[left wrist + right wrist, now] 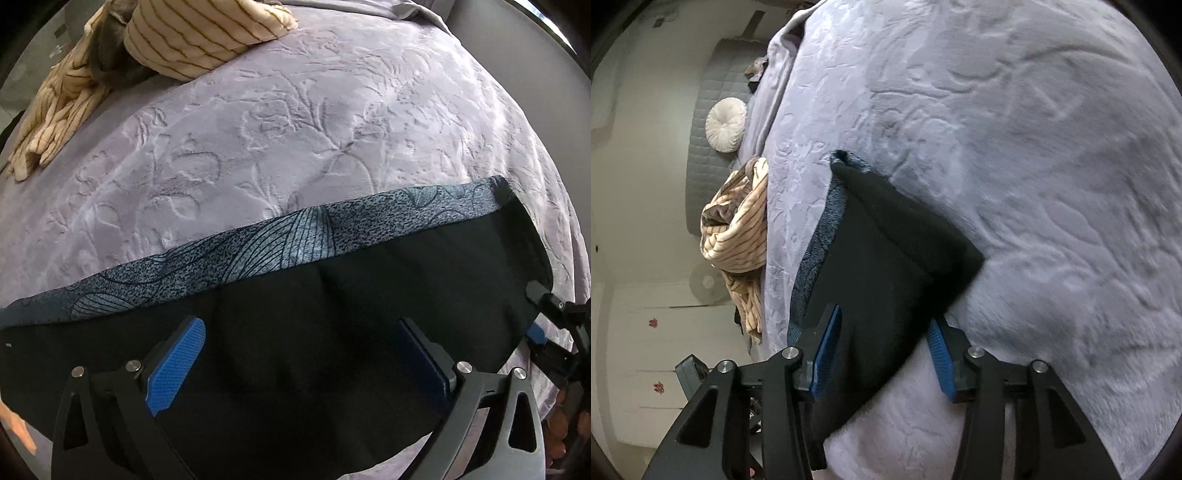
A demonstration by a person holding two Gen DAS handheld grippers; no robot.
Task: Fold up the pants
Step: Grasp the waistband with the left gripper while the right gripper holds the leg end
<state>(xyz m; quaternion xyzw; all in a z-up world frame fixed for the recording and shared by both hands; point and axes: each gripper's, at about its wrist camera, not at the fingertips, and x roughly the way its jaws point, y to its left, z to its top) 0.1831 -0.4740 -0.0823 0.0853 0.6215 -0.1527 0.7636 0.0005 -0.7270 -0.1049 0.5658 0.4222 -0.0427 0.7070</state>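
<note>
Black pants [332,332] with a blue-grey patterned band [258,251] lie flat on the lavender bedspread [295,122]. My left gripper [301,347] points down over the black cloth, open wide, its blue pads [177,365] not gripping any fabric. My right gripper [535,314] sits at the right end of the pants. In the right wrist view the pants [886,240] run between the right gripper's [882,343] jaws; the blue pads [940,354] stand apart on either side of the cloth and do not pinch it.
A cream striped blanket [192,40] is bunched at the far left of the bed, also seen as the striped blanket [742,229]. A round white cushion [726,125] leans on a grey quilted panel [709,166]. Bare bedspread [1034,147] stretches beyond the pants.
</note>
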